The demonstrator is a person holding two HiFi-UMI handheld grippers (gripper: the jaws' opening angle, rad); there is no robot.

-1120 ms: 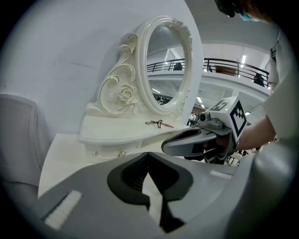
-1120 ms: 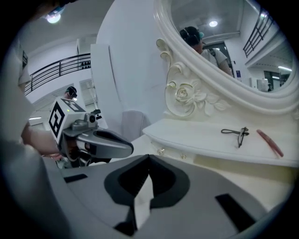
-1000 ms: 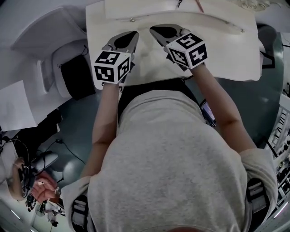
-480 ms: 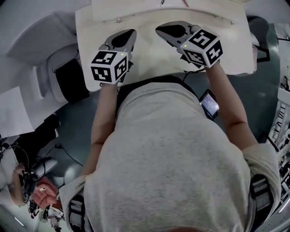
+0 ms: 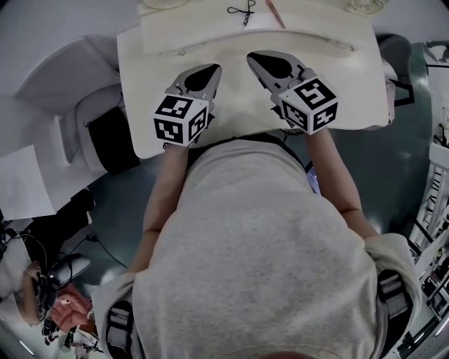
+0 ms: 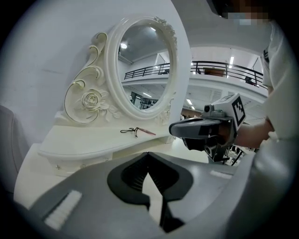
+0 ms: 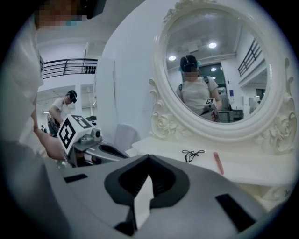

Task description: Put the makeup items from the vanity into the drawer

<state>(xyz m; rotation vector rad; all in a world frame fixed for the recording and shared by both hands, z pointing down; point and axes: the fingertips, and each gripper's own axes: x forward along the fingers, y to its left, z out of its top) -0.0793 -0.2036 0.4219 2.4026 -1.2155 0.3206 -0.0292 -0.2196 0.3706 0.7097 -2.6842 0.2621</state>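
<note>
Hovering over vanity (image 5: 231, 102) front edge: left gripper (image 5: 212, 68), right gripper (image 5: 252, 56) both closed, empty; pink stick (image 5: 274, 14), black loop (image 5: 242, 10) sit at back edge.

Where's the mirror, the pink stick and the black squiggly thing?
mirror (image 6: 145, 70): left gripper view, middle of the glass.
pink stick (image 7: 218, 163): right gripper view, halfway along it.
black squiggly thing (image 7: 191, 154): right gripper view, its tangled middle.

A large lab-like hall: railed balcony (image 6: 224, 67), ceiling lights (image 6: 231, 60), another headset-wearing person (image 7: 63, 109) beyond the vanity (image 5: 351, 84).
</note>
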